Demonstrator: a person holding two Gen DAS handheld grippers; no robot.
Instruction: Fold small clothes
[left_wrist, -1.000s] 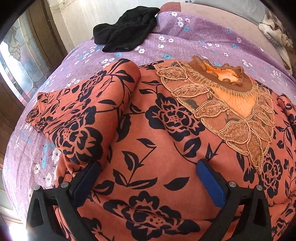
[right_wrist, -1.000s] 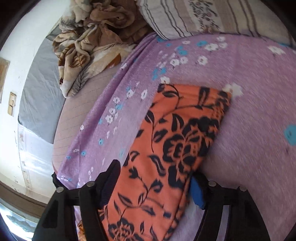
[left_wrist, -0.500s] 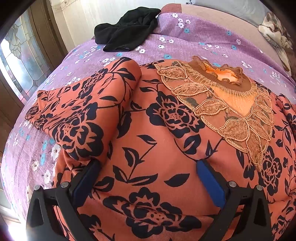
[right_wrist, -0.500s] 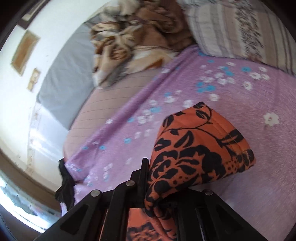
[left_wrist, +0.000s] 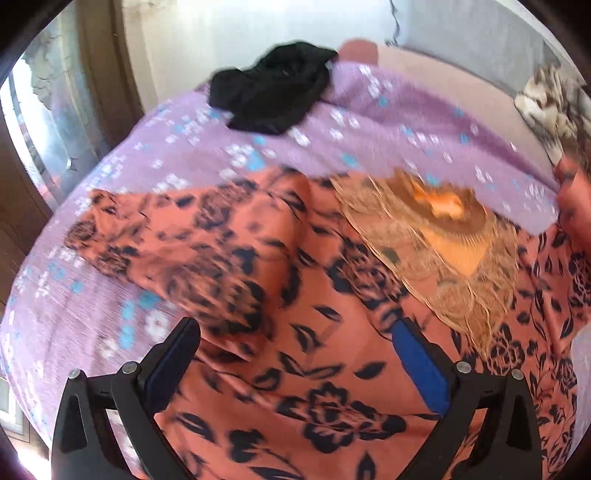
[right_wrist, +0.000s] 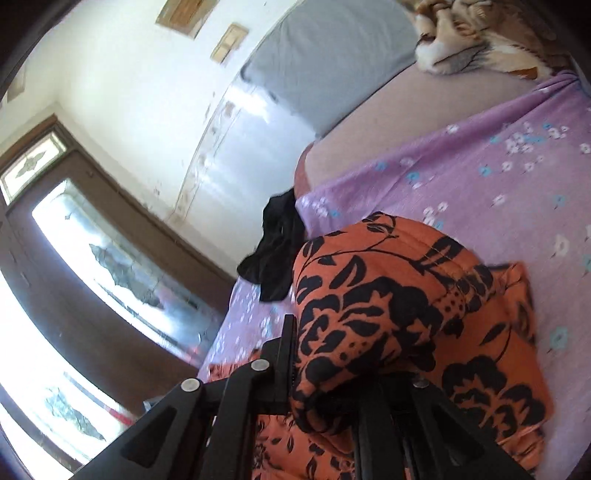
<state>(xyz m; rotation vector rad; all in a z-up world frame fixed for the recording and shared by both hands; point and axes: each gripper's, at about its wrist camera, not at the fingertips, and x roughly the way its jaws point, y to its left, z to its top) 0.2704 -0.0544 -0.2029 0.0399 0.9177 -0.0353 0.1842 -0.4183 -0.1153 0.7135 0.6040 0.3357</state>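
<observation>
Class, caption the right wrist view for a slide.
Right claw shut on the orange floral top's sleeve, lifted above the purple bedsheet.

Soft matt cloth on the orange floral top (left_wrist: 303, 332), with rougher gold lace embroidery (left_wrist: 436, 258) at the neck. Under it the purple bedsheet (left_wrist: 369, 122) looks lightly textured woven fabric, and the black garment (left_wrist: 273, 92) is dull cloth. The left gripper (left_wrist: 295, 362) is matt black plastic (blue pads, shiny metal screws).

Purple floral bedsheet (left_wrist: 388, 122), brown patterned blanket (right_wrist: 491, 33) heaped at its far end, glazed wooden door (right_wrist: 110, 266)
</observation>
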